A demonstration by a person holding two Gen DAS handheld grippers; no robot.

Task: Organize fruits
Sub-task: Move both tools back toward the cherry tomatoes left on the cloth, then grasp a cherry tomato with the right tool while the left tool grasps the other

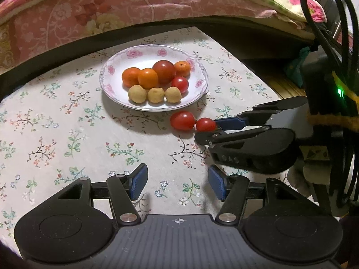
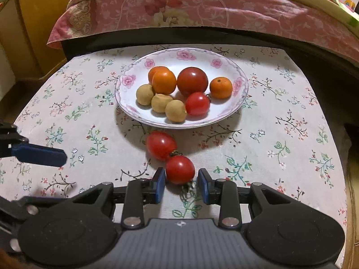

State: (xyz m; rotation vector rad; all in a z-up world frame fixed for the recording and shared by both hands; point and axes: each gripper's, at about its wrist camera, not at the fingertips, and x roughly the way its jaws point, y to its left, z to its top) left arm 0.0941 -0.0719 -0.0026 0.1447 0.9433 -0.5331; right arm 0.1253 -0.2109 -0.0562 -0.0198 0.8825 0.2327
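A floral plate (image 1: 112, 85) (image 2: 125, 98) holds oranges (image 1: 147, 78), a big tomato (image 2: 192, 81), a cherry tomato (image 2: 197, 103) and three tan round fruits (image 1: 155, 95). Two more cherry tomatoes lie in front of it on the cloth, touching each other. The farther one (image 1: 182, 121) (image 2: 161, 145) is free. The nearer cherry tomato (image 1: 206, 124) (image 2: 180, 172) sits between the tips of my right gripper (image 2: 181, 177) (image 1: 205, 130), which is shut narrowly on it. My left gripper (image 1: 177, 179) is open and empty, low over bare cloth; one of its pads (image 2: 39, 154) shows at the left.
The table carries a flowered cloth (image 1: 67, 134). A bed with a pink quilt (image 1: 112, 11) runs along the far edge. A yellow wooden cabinet (image 2: 33, 22) stands at far left. Black cables (image 1: 325, 33) hang at the right.
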